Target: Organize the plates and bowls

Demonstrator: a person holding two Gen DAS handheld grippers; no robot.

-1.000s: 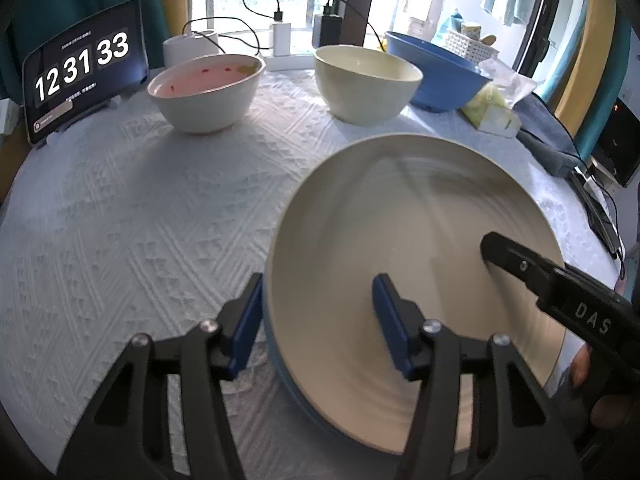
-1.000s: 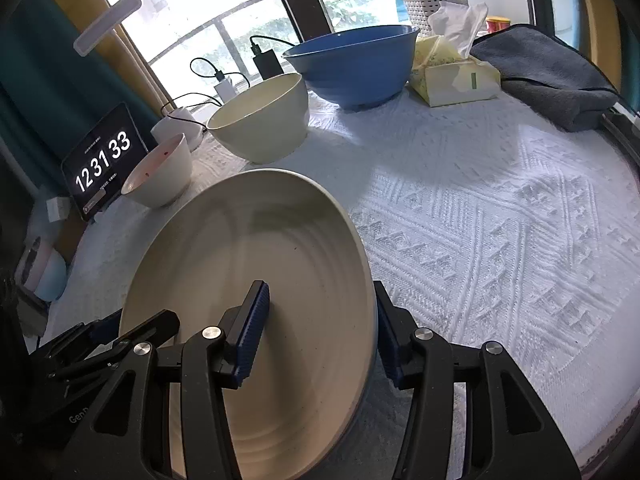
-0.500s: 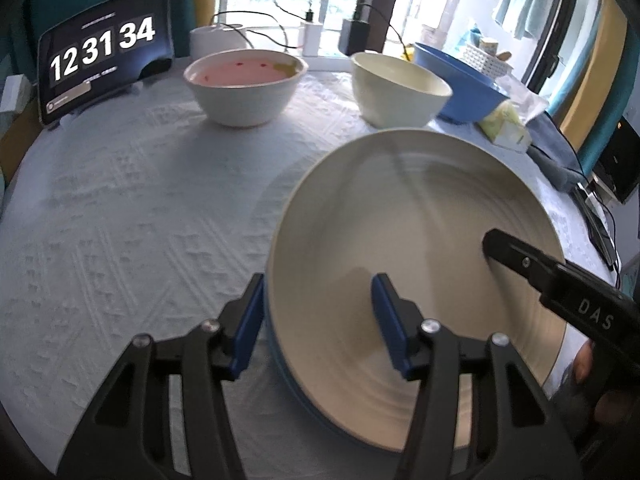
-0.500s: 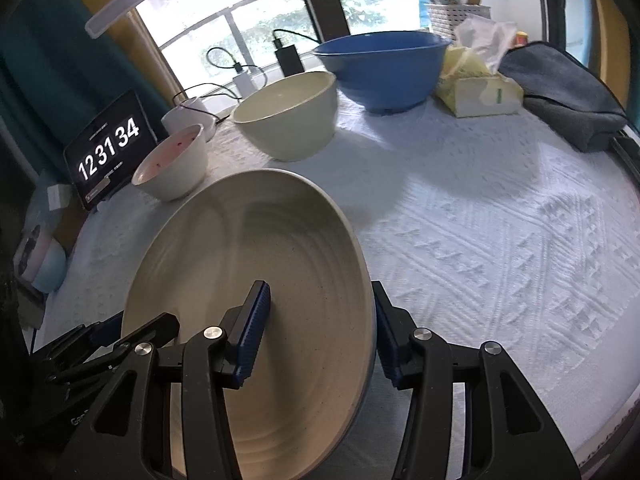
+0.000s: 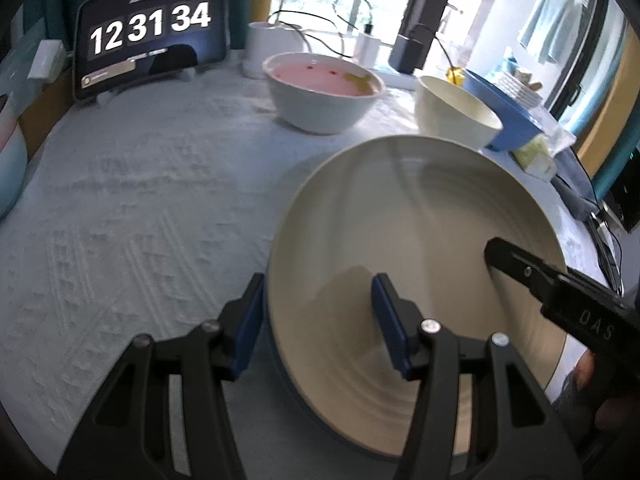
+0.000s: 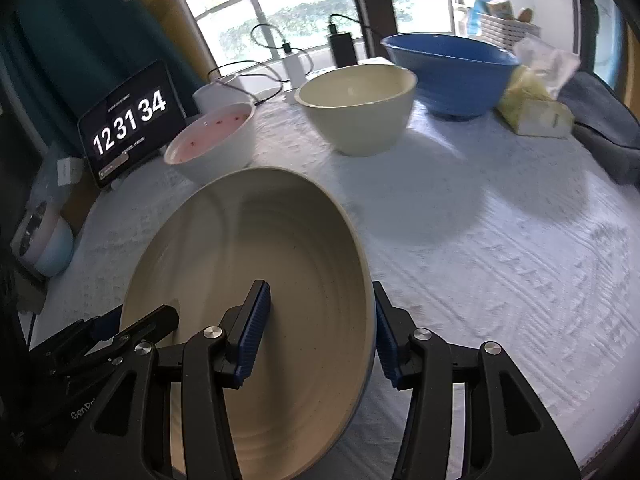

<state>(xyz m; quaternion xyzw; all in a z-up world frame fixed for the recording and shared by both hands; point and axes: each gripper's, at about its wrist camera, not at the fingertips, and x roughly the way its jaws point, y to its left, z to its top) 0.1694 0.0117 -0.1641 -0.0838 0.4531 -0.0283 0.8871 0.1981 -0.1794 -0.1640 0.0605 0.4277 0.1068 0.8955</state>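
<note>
So we carry the plate (image 5: 416, 240) over the cloth (image 5: 140, 208), left gripper (image 5: 316, 320) clamped on its left rim, right gripper (image 6: 320, 328) on its right rim. Three bowls, pink (image 6: 212, 140), cream (image 6: 356, 108) and blue (image 6: 448, 68), stand apart at the back, apparently unstacked, so most sorting remains.

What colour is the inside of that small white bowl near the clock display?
Pink, with small red specks: the small white bowl shows it best in the left wrist view.
</note>
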